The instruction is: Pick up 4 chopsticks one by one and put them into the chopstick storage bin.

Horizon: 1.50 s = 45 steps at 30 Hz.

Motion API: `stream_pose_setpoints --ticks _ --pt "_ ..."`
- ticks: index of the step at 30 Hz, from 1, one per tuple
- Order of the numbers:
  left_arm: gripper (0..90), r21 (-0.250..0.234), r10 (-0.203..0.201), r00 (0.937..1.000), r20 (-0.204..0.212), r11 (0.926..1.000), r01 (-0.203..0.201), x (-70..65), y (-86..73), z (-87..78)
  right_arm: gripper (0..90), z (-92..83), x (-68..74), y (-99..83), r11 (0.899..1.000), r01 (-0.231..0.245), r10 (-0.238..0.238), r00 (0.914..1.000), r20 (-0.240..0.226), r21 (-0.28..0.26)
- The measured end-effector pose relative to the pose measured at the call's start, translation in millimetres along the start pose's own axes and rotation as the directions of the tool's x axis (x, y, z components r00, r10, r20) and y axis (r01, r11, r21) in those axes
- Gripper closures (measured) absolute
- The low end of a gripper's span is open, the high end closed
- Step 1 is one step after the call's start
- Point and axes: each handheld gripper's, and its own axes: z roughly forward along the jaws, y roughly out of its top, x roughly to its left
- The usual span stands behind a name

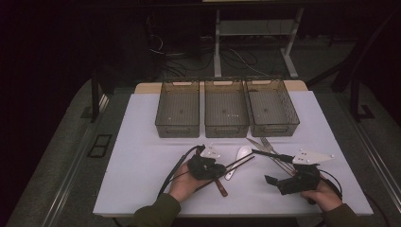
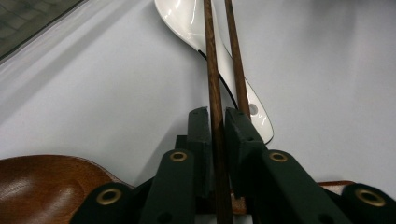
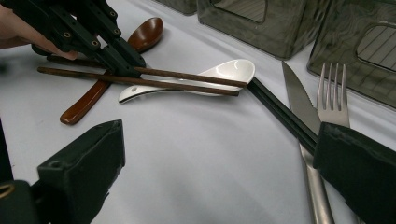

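- Near the front edge of the white table (image 1: 142, 142), left of its middle, the left gripper (image 2: 215, 122) was clenched on a brown wooden chopstick (image 2: 212, 70); its mate (image 2: 236, 60) lay just outside the right-hand jaw, apparently not pinched.
- Both sticks ran out over a white ceramic spoon (image 2: 187, 18), with a brown wooden spoon (image 2: 42, 179) beside the jaws.
- Judged from its look, the chopstick was light, stiff and smooth, so it would likely roll or pivot in a narrow pinch.
- Taken near one end, the long free end would swing; a hold nearer the middle seemed steadier.
- Toward the front right corner, the right gripper (image 3: 219, 177) stood released, holding nothing, close to a black chopstick pair (image 3: 280, 112), knife (image 3: 299, 102) and fork (image 3: 332, 100).
- Three grey bins (image 1: 226, 113) waited along the back edge.
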Motion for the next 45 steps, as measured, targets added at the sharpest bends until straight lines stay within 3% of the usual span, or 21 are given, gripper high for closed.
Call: stream_pose_setpoints --ticks 4,26,30,34,45 --pt "81.3 0.0 0.008 1.0 0.0 1.0 -0.008 1.2 0.4 -0.2 2.0 -0.1 0.0 0.0 1.0 0.0 0.0 1.0 0.0 -0.001" --pt "82.9 -0.018 -0.034 0.9994 0.005 0.9993 0.034 4.6 1.9 -9.4 2.0 0.7 -1.1 -1.4 1.0 -0.018 0.018 0.9998 -0.001 -0.006" --pt "82.9 -0.023 -0.03 0.9995 0.007 0.9993 0.03 5.3 2.1 -12.1 2.0 2.6 0.3 -3.4 1.0 -0.02 0.02 0.9997 -0.017 -0.009" --pt "83.0 -0.025 -0.032 0.9994 0.009 0.9992 0.032 4.7 2.4 -14.4 2.0 6.3 -0.1 -6.0 1.0 0.005 -0.004 0.9999 -0.015 0.022" --pt "82.9 -0.035 -0.017 0.9996 0.021 0.9992 0.017 4.9 3.4 -23.6 2.0 5.5 -7.6 -7.4 0.999 -0.012 0.013 0.9998 -0.017 0.032"
